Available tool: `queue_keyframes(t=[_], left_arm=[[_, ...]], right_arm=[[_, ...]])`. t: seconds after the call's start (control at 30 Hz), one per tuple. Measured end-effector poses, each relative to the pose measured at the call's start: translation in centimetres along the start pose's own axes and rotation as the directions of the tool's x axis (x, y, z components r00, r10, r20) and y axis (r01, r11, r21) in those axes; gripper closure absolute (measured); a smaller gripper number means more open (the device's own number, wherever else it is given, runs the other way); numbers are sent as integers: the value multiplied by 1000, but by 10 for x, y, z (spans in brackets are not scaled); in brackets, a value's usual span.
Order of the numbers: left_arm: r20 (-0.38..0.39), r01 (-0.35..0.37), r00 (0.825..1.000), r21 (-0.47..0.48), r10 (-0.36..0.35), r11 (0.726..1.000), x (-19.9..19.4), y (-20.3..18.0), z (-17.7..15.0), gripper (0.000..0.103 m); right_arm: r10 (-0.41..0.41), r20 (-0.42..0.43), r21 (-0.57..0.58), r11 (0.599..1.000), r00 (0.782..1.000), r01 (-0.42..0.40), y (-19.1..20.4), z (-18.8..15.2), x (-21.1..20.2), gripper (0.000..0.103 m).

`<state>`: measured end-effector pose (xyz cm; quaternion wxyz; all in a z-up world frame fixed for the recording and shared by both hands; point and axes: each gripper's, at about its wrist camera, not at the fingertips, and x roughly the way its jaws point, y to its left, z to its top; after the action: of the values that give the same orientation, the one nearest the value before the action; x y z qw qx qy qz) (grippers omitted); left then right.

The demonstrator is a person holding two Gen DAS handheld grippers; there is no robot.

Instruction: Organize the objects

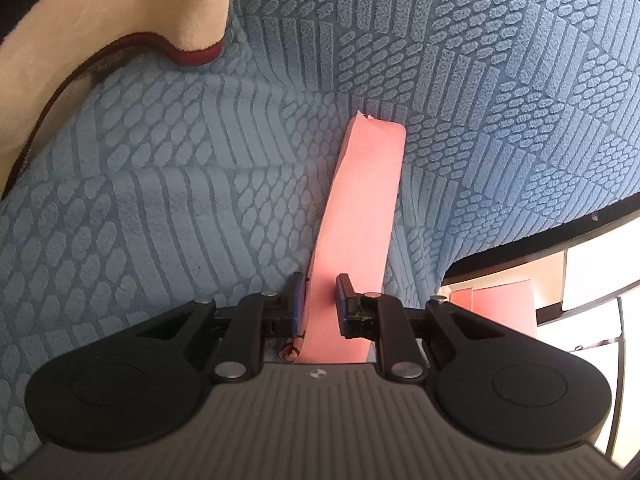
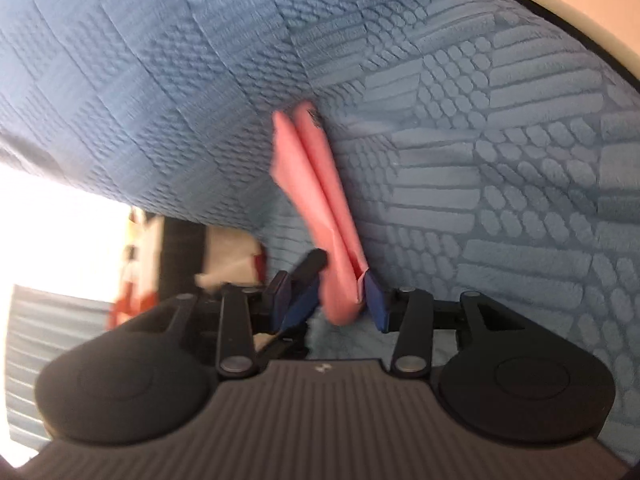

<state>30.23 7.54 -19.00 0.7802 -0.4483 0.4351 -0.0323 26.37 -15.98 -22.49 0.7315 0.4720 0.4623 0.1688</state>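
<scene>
Blue textured bedspread [image 1: 160, 208] across nearly the whole of both views, embossed in bars and ovals. Cream plush blanket [image 1: 120, 12] with dark red trim at the upper left of the left wrist view, lying on the blue. Folded pink cloth [image 1: 356, 208] standing up from the bedspread, pinched at its lower end. Left gripper [image 1: 322, 300] narrowly parted, both pads against the pink fold. Right gripper [image 2: 344, 294] wider, closed around a thicker bunched end of the pink cloth [image 2: 320, 184]; view blurred.
</scene>
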Motion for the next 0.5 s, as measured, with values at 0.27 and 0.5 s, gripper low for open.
queue_keyframes(t=[0.27,0.5], left_arm=[[-10,8,1000,-2,-8,1000,2,0,2,82],[-20,-12,1000,81,14,997,-1,-13,0,82]], right_arm=[[-60,-38,-21,998,997,59,8,-1,14,70],[-89,-2,-51,995,996,89,12,1,15,84]])
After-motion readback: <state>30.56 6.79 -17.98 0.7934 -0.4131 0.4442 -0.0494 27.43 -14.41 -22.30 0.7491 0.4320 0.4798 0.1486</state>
